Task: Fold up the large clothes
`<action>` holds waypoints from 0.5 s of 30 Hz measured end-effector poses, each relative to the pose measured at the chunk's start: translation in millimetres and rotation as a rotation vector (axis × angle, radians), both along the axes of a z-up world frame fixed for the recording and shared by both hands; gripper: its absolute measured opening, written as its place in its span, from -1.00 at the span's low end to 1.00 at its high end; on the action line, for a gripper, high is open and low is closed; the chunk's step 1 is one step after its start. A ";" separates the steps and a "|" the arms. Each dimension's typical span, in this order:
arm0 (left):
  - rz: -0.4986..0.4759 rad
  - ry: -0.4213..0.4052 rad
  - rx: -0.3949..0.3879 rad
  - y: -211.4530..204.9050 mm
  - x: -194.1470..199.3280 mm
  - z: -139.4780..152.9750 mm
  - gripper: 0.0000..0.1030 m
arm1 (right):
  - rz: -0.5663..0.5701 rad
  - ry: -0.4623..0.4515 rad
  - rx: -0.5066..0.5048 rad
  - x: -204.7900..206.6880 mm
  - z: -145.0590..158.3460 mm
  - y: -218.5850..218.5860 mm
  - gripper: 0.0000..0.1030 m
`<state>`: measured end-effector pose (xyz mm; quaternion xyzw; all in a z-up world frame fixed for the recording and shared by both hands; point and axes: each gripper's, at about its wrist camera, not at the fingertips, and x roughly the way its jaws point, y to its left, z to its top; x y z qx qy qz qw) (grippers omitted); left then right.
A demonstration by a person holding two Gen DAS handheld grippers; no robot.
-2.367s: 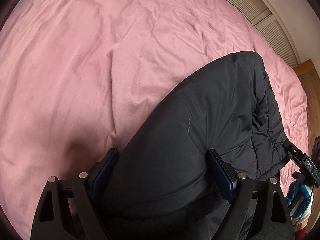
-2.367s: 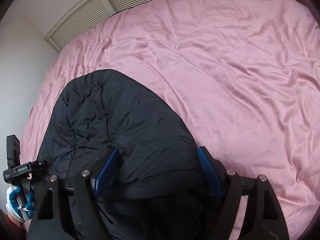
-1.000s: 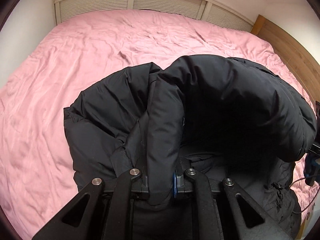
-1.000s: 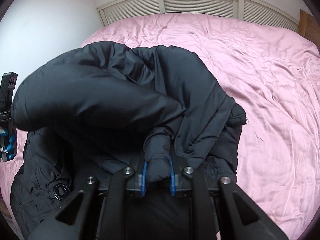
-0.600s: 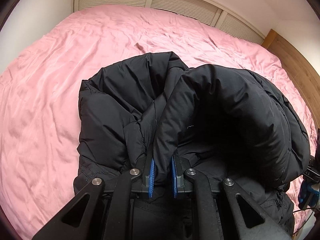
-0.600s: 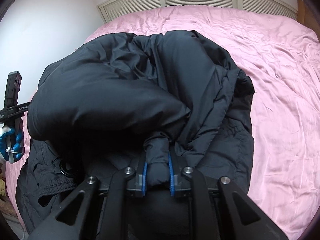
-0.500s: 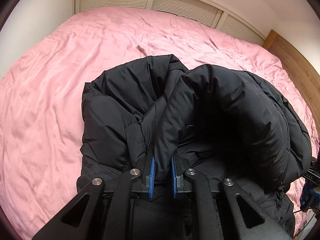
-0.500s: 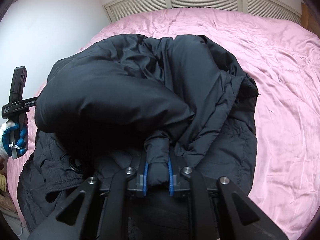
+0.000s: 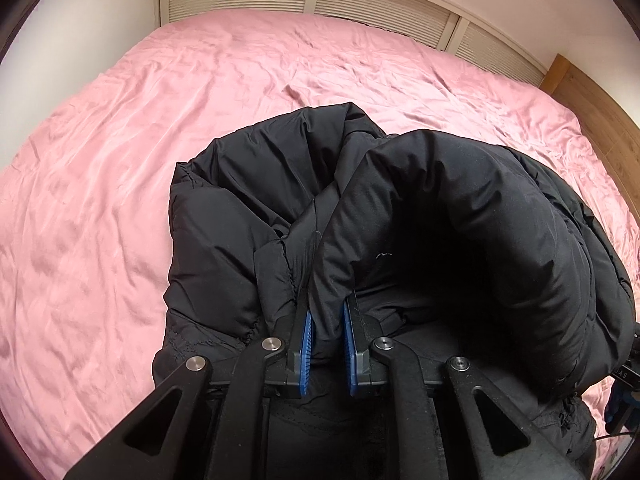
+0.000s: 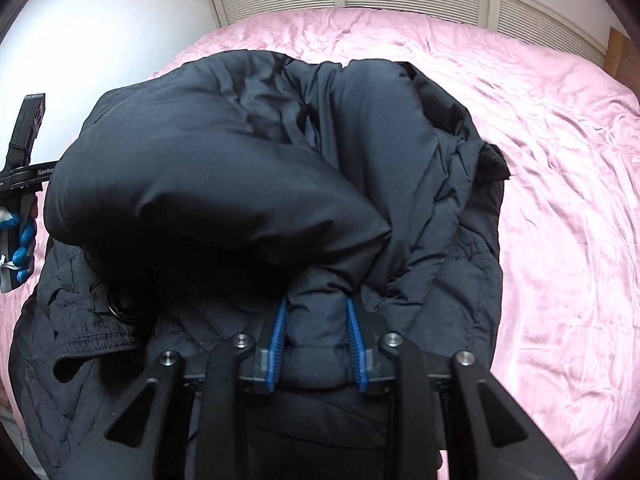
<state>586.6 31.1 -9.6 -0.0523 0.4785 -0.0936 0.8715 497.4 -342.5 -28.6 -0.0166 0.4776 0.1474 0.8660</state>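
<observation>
The bed [image 9: 168, 128], under its pink sheet, fills both views and carries the black padded jacket [image 9: 224, 248], which now lies near its front edge, one half doubled over the other in a thick roll; moments ago I still held that half spread wide and higher above the sheet, so the first fold is, in my judgement, laid down. My left tongs [image 9: 326, 336] remain clamped on a pinch of jacket fabric, though they are beginning to ease apart. My right tongs [image 10: 318, 340] are opening, their blue pads spreading, with a puffed fold of jacket still bulging between them. The other hand [image 10: 22, 236], in a blue-and-white glove, shows at the left edge of the right wrist view. Release is under way; smoothing should follow.
</observation>
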 end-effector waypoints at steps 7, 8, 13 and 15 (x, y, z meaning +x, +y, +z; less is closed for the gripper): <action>-0.004 -0.006 -0.021 -4.6 -1.2 3.4 -0.47 | -0.007 -0.006 0.013 -4.1 10.9 -4.5 -0.21; -0.005 -0.008 -0.023 -5.7 -1.2 3.5 -0.42 | -0.007 -0.008 0.012 -10.3 13.2 2.2 -0.18; -0.010 -0.013 -0.028 -8.3 -1.6 4.6 -0.29 | -0.003 -0.007 0.015 -8.3 17.6 2.0 -0.08; -0.005 -0.018 -0.042 -8.6 -5.0 7.7 -0.18 | -0.001 -0.014 0.023 -10.5 22.0 0.5 0.00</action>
